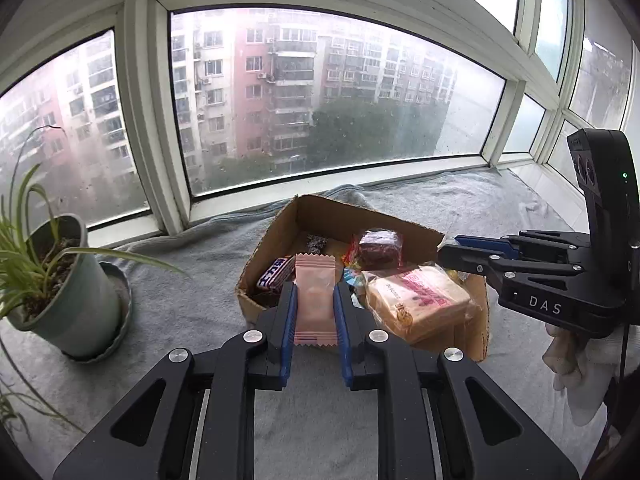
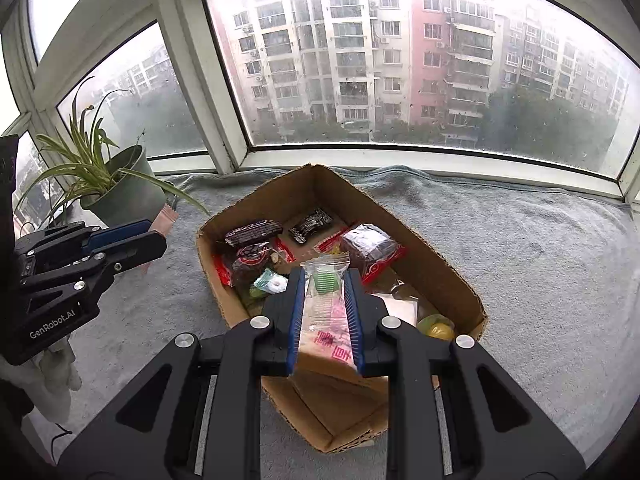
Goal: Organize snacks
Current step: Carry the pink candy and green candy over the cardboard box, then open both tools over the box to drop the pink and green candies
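Left tool (image 1: pixel 315 304): clenched on pink wrapped snack (image 1: pixel 315 296), held above the grey-towelled surface (image 1: pixel 192 304), just short of the cardboard box (image 1: pixel 320 216). Right tool (image 2: pixel 326 312): clenched on clear zip bag (image 2: pixel 326 300), carried over the box, presumably for depositing.

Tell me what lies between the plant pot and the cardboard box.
Only bare grey blanket between plant pot and cardboard box, in the left wrist view.

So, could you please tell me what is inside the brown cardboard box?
Inside the brown cardboard box: dark wrapped bars, a clear-wrapped brown cake, a bagged bread slice. Anything beneath these is hidden.
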The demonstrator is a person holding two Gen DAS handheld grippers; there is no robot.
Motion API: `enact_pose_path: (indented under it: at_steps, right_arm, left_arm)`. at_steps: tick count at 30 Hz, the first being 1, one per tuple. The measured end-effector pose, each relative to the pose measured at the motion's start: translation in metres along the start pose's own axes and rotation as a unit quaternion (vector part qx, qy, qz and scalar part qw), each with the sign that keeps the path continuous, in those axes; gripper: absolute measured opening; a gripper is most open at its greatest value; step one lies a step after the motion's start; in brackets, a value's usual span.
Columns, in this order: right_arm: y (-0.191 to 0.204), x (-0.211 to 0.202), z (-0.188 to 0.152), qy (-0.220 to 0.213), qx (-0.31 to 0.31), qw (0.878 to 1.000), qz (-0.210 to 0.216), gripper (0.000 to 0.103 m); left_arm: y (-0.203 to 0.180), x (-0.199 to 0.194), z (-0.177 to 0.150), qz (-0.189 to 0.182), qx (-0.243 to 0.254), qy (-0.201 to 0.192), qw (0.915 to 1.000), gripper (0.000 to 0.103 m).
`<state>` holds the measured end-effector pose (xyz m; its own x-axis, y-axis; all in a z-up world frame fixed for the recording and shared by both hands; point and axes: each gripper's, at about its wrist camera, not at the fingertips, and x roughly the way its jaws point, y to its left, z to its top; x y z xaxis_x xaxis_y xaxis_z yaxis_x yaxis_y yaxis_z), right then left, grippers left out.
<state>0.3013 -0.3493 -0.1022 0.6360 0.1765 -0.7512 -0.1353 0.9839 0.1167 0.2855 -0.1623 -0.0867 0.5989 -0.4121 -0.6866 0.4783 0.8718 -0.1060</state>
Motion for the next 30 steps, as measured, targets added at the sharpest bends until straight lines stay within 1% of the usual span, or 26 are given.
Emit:
enact_pose_path:
  at_steps: [4,10,18,20,21,22,23,24,27,30]
  right_arm:
    - [-0.009,0.010,0.006,0.003,0.006,1.000,-0.005,0.021]
    - [-0.016,0.024,0.008,0.015,0.010,1.000,-0.009,0.021]
    - [-0.024,0.028,0.007,0.017,0.018,1.000,-0.017,0.021]
    - [-0.024,0.028,0.007,0.016,0.018,0.999,-0.020,0.031]
    - [-0.024,0.027,0.006,0.014,0.018,0.999,-0.022,0.043]
    - [-0.024,0.026,0.006,0.011,0.018,1.000,-0.023,0.052]
    - [-0.024,0.025,0.006,0.009,0.018,1.000,-0.023,0.054]
    - [-0.023,0.024,0.006,0.009,0.017,1.000,-0.024,0.054]
    - [-0.022,0.020,0.006,0.007,0.017,0.999,-0.028,0.055]
    - [-0.021,0.012,0.004,-0.001,0.019,0.999,-0.029,0.068]
  left_arm:
    - [0.000,0.023,0.011,0.001,-0.009,0.009,0.9999,0.017]
    - [-0.004,0.048,0.015,0.000,-0.013,0.023,0.9996,0.017]
    - [-0.005,0.062,0.013,0.004,-0.011,0.033,0.9994,0.018]
    - [-0.005,0.062,0.015,0.007,-0.011,0.032,0.9994,0.018]
    - [-0.004,0.062,0.015,0.007,-0.013,0.032,0.9994,0.022]
    - [-0.004,0.062,0.016,0.006,-0.014,0.033,0.9993,0.027]
    - [-0.004,0.062,0.016,0.007,-0.015,0.032,0.9994,0.034]
    - [-0.004,0.061,0.016,0.007,-0.014,0.030,0.9994,0.037]
    - [-0.004,0.059,0.016,0.009,-0.012,0.028,0.9995,0.037]
    - [-0.004,0.055,0.016,0.009,-0.013,0.025,0.9995,0.038]
